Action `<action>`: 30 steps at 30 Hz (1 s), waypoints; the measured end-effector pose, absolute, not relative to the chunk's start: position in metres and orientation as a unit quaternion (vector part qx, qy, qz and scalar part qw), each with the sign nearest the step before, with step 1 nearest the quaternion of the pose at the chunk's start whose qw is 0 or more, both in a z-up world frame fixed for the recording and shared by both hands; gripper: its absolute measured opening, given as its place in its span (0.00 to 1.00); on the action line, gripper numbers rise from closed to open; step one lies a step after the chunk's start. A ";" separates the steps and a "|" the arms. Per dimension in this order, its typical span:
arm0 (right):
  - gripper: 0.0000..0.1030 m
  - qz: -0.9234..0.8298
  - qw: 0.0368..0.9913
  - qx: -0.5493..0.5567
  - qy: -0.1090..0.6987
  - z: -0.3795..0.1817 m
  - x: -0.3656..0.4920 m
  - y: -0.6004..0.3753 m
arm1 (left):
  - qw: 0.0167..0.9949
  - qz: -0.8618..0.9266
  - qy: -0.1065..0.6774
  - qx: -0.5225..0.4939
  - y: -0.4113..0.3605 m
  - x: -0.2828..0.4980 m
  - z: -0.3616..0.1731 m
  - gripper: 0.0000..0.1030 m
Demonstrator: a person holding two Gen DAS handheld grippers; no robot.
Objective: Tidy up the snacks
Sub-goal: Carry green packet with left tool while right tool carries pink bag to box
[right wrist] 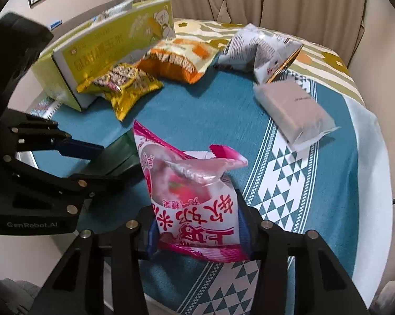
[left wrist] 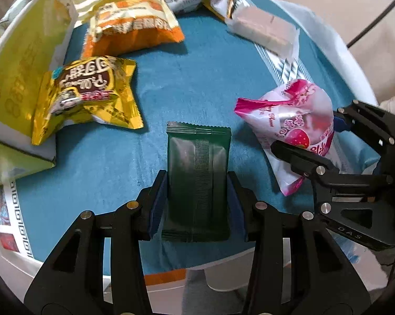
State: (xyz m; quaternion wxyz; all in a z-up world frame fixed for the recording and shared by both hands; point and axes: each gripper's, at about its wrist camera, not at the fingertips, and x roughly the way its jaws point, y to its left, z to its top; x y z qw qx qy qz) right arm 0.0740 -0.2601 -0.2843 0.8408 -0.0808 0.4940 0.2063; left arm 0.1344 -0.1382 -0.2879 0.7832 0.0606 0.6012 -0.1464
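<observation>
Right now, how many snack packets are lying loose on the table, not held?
4: gold packet by the box, orange bag behind it, white-printed bag at the far side, beige bar rightward. Others may be hidden.

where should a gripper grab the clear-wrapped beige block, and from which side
Grip the clear-wrapped beige block across its narrow width, over the firm body, not the floppy sealed end flaps. Come from above: it lies flat on the teal cloth with open space along both long sides, apart from the white printed bag.

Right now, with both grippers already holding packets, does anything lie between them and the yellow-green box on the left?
Yes. The left gripper holds the green packet, the right gripper the pink packet. The gold snack bag lies against the yellow-green box, with the orange bag beside it, so both partly block that side.
</observation>
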 end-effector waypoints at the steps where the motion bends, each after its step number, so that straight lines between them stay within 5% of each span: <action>1: 0.43 0.205 0.843 -0.079 0.491 -0.280 0.074 -0.261 | 0.786 -0.146 0.599 0.050 -0.135 0.134 -0.282 0.39; 17: 0.43 0.227 0.875 -0.066 0.422 -0.149 0.095 -0.228 | 0.869 -0.093 0.484 -0.050 -0.058 0.139 -0.138 0.39; 30: 0.43 0.277 0.876 -0.031 0.394 -0.100 0.150 -0.097 | 0.883 -0.017 0.462 -0.077 0.103 0.188 -0.093 0.39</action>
